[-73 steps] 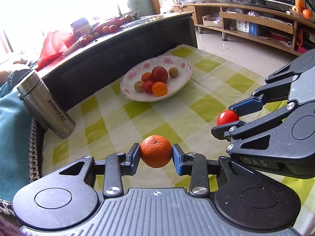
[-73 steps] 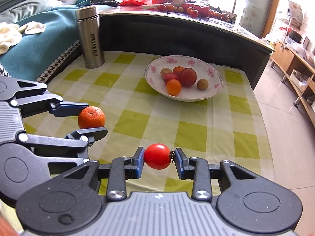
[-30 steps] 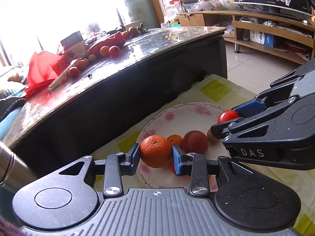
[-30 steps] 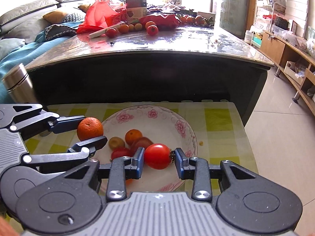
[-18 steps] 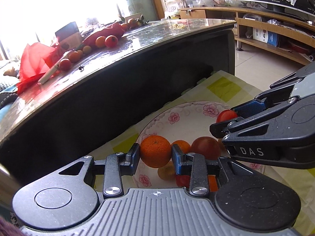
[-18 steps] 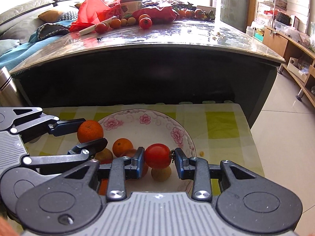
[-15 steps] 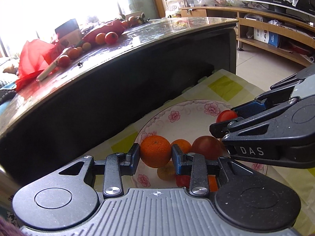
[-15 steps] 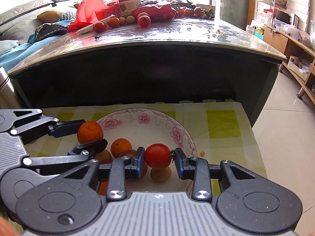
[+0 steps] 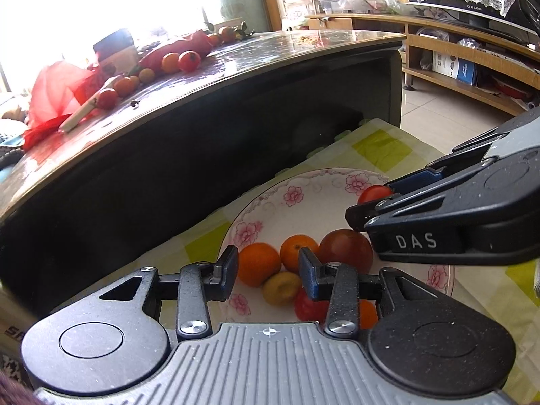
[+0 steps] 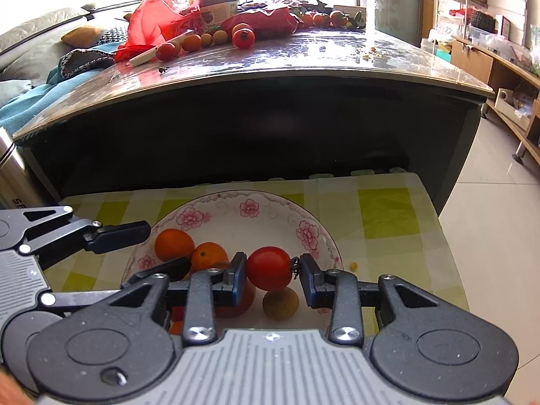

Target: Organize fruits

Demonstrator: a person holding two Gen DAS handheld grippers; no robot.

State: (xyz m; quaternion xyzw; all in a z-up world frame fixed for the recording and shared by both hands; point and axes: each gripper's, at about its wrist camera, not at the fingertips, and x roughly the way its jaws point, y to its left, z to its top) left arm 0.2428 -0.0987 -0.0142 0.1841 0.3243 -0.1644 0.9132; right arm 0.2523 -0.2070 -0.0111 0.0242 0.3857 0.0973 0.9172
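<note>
The left gripper [image 9: 266, 271] hangs with its jaws apart over the floral bowl [image 9: 303, 185], the orange [image 9: 258, 263] lying loose in the bowl beside another. To the right, the right gripper [image 10: 272, 276] pinches a red tomato [image 10: 269, 268] above the bowl; my read is that its release comes next, needing only a low, gentle parting. The gripper bodies hide the nearer fruit and the bowl's near rim.

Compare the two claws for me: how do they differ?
The left claw is open, and the orange between its fingers lies in the bowl. The right claw is shut on a tomato, held above the bowl. Both claws are black and hover over it.
</note>
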